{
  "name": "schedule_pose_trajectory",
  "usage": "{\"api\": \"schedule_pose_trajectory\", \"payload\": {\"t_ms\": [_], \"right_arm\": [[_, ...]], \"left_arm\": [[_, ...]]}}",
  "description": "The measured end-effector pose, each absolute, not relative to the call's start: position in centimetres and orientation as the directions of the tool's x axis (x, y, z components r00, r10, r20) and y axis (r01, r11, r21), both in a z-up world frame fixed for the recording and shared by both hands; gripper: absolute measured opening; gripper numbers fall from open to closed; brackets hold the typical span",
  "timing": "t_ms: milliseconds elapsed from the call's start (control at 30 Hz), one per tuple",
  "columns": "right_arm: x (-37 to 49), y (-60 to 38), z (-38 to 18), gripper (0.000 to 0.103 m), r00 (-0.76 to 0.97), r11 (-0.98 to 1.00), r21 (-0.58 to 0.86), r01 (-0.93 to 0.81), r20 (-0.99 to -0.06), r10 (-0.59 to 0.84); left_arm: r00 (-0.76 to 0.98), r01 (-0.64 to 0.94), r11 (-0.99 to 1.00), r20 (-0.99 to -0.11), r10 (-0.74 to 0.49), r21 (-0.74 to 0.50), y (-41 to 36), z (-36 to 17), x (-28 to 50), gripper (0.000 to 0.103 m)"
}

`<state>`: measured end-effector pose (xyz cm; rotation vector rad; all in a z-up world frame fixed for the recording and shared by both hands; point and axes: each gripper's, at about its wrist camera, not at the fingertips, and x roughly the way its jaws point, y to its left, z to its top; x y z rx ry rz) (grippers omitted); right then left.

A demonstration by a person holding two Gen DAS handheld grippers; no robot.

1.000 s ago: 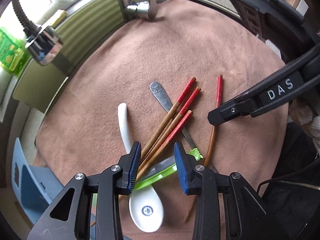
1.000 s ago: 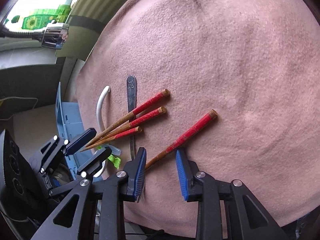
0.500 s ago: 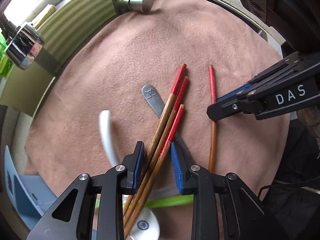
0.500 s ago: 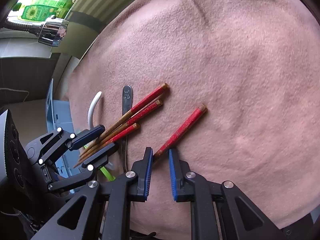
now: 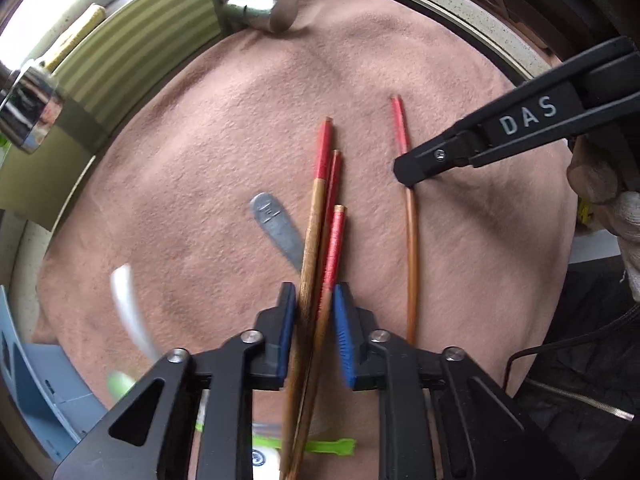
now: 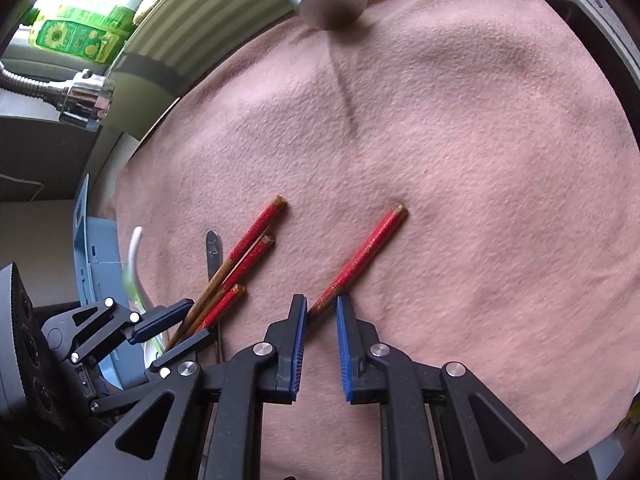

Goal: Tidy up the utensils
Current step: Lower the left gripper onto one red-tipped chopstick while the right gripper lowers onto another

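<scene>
Three red-topped wooden chopsticks (image 5: 320, 248) run as a bundle between the blue pads of my left gripper (image 5: 314, 310). Its jaws are closing and the pads press on the bundle. A fourth chopstick (image 6: 360, 256) lies apart to the right on the brown cloth (image 5: 200, 152), with my right gripper (image 6: 321, 312) shut on its wooden end. In the left wrist view the right gripper (image 5: 406, 176) pinches that chopstick (image 5: 412, 248) below its red part. The right wrist view shows the left gripper (image 6: 182, 328) holding the bundle (image 6: 240, 256). A metal utensil handle (image 5: 276, 228) lies under the bundle.
A white spoon (image 5: 128, 312), blurred, and a green plastic utensil (image 5: 328, 446) lie at the cloth's near left. A chrome tap (image 5: 260, 4) stands at the far edge, a sprayer head (image 6: 84, 100) at the left. A blue tray (image 6: 100, 248) sits beside the cloth.
The left jaws narrowed onto the three chopsticks, which drew together into one bundle. The right jaws shut on the single chopstick. Both grippers moved, carrying their chopsticks along.
</scene>
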<state>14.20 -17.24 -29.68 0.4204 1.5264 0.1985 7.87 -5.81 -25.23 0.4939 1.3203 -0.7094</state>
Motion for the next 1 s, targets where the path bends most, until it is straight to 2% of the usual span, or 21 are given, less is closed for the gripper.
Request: {"api": "schedule_pose_trajectory", "payload": {"t_ms": [500,600,700,1000], "right_arm": [[17.0,-19.8,-29.2,0.012,0.023,0.93,0.367,-0.026,-0.93,0.368],[16.9,-20.3,-28.9,0.013,0.019,0.924,0.38,-0.04,-0.924,0.381],[16.6,-20.8,-28.6,0.019,0.02,0.908,0.419,-0.016,-0.908,0.42],[13.2,-20.3,-28.7,0.019,0.002,0.865,0.498,0.055,-0.867,0.499]], "left_arm": [[0.102,0.585,0.803,-0.972,-0.21,-0.112,-13.4,-26.5,7.5,0.013],[0.1,0.565,0.816,-0.972,-0.213,-0.12,-13.3,-26.5,7.0,0.016],[0.109,0.547,0.827,-0.969,-0.222,-0.128,-13.1,-26.4,6.6,0.018],[0.108,0.538,0.829,-0.963,-0.246,-0.151,-10.4,-26.0,6.5,0.02]]}}
